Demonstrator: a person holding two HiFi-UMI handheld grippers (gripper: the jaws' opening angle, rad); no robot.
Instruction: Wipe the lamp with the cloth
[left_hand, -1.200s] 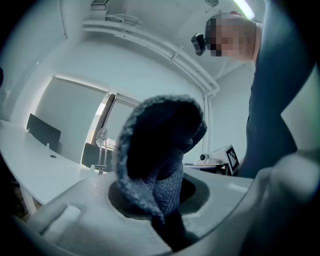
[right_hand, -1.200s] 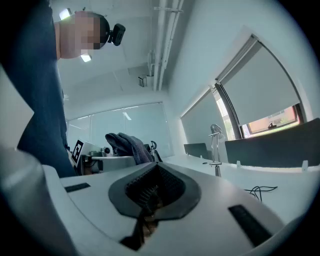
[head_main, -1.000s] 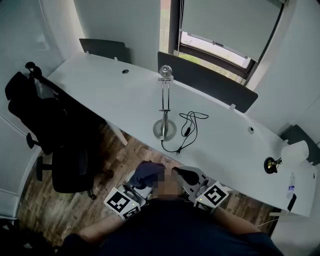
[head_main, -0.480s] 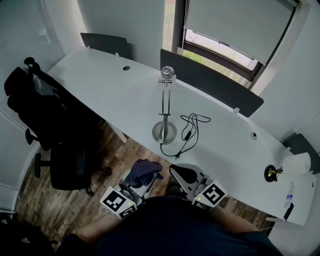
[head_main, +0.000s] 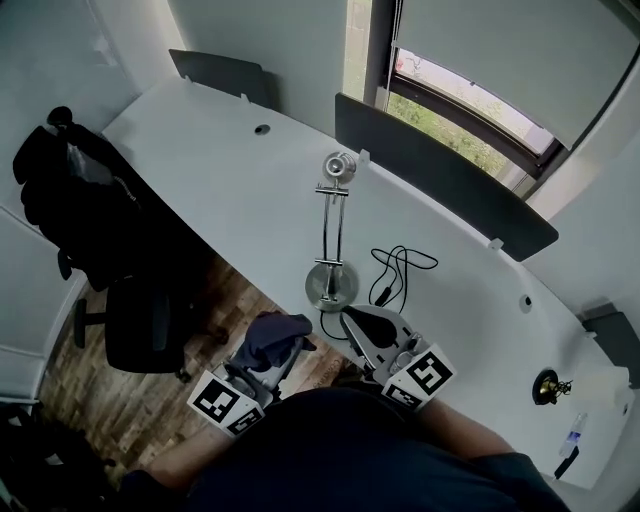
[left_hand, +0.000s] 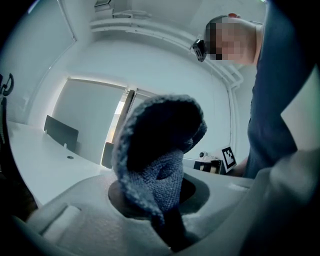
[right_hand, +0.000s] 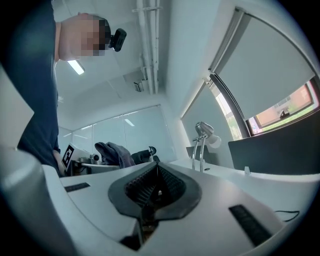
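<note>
1. The left claw (head_main: 270, 355) is clamped on a blue-grey cloth (head_main: 277, 335), which bunches up past its tips.
2. The right claw (head_main: 362, 332) sits just beside it, jaws closed on nothing.
3. The lamp (head_main: 333, 230) stands upright on the white desk (head_main: 200, 170), just ahead of the right claw's tips.
4. A black cable (head_main: 392, 268) lies ahead of the right claw, right of the lamp.

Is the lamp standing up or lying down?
Standing up. The lamp sits on its round base, and its pole rises straight to the head.
</note>
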